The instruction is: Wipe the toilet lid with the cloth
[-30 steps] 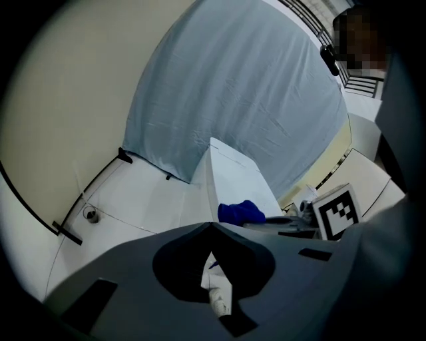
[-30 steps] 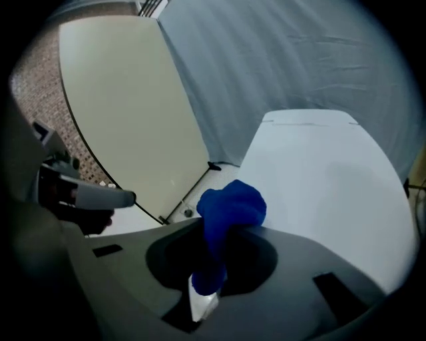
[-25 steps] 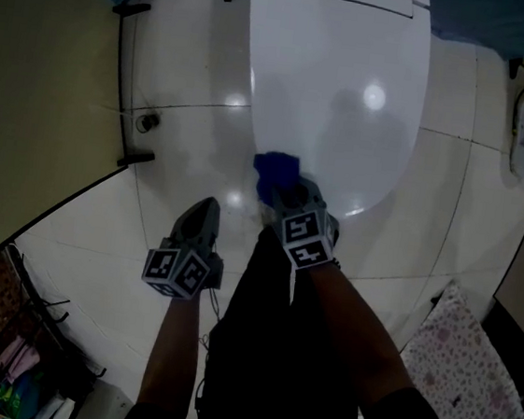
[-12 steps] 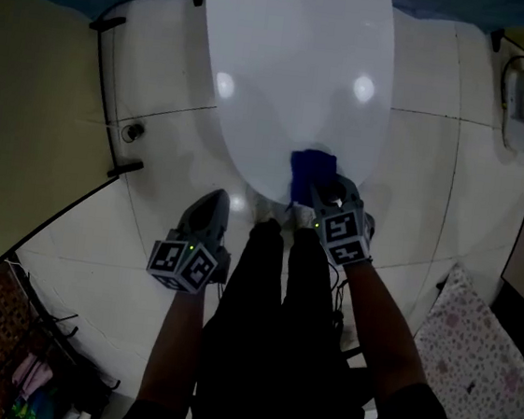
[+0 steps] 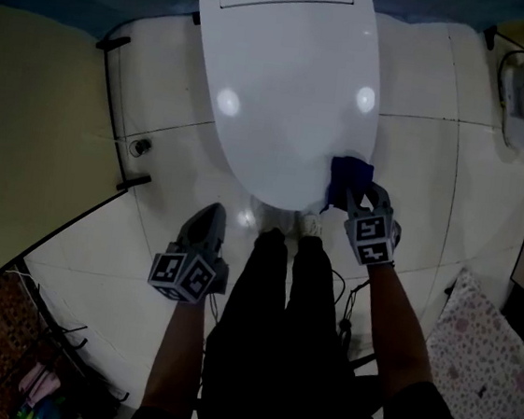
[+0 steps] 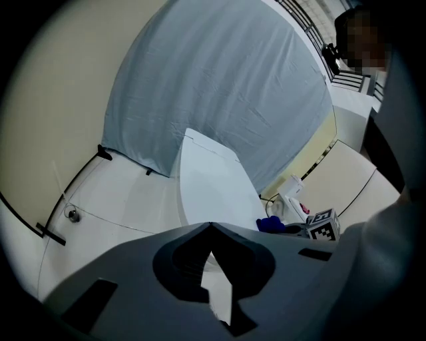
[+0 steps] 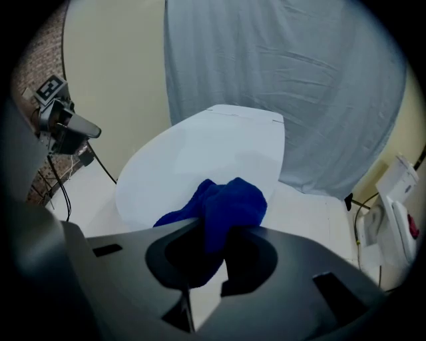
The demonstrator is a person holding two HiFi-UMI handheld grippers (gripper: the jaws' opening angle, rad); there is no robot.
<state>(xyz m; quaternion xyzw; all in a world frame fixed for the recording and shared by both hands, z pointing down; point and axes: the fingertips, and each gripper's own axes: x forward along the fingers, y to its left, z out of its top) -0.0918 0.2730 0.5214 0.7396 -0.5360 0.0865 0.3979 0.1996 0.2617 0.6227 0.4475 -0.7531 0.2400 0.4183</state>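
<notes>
**Wiping the Toilet Lid: Stroke at the Front Rim**

**Current state.** The right tongs [image 5: 351, 196] are clamped on a bunched blue cloth [image 5: 349, 173]. The cloth sits at the front rim of the closed toilet lid [image 5: 289, 94], to the right of the lid's middle. The left tongs [image 5: 206, 222] have their tips together with nothing between them. They hang over the tiled floor [image 5: 165, 193], off the lid's front-left corner and well apart from it.

**Procedure (judged).**
1. Press the cloth flat on the lid. Only a wad projects past the tongs, so tilt them until fabric, not jaw plastic, meets the surface.
2. Follow the curve of the rim, then work in overlapping passes toward the hinge end at the back of the lid. Most of the lid lies beyond the cloth and probably awaits wiping.
3. Hold the clamp firm, because a loose wad may drag out on the glossy lid.
4. Leave the left tongs clear of the lid.

**View comparison.**
- The head view gives the plan. It shows the cloth's place on the rim, both tongs, and the person's dark-trousered legs in front of the lid.
- The right gripper view alone shows the grip. The cloth passes between the jaws and bulges out over the lid. It also shows the grey curtain [image 7: 279, 86] behind the lid. Whether the cloth actually touches the lid cannot be confirmed there.
- The left gripper view alone confirms that its jaws are empty and meeting. It shows the cloth only as a small blue patch at the lid's far side.
</notes>
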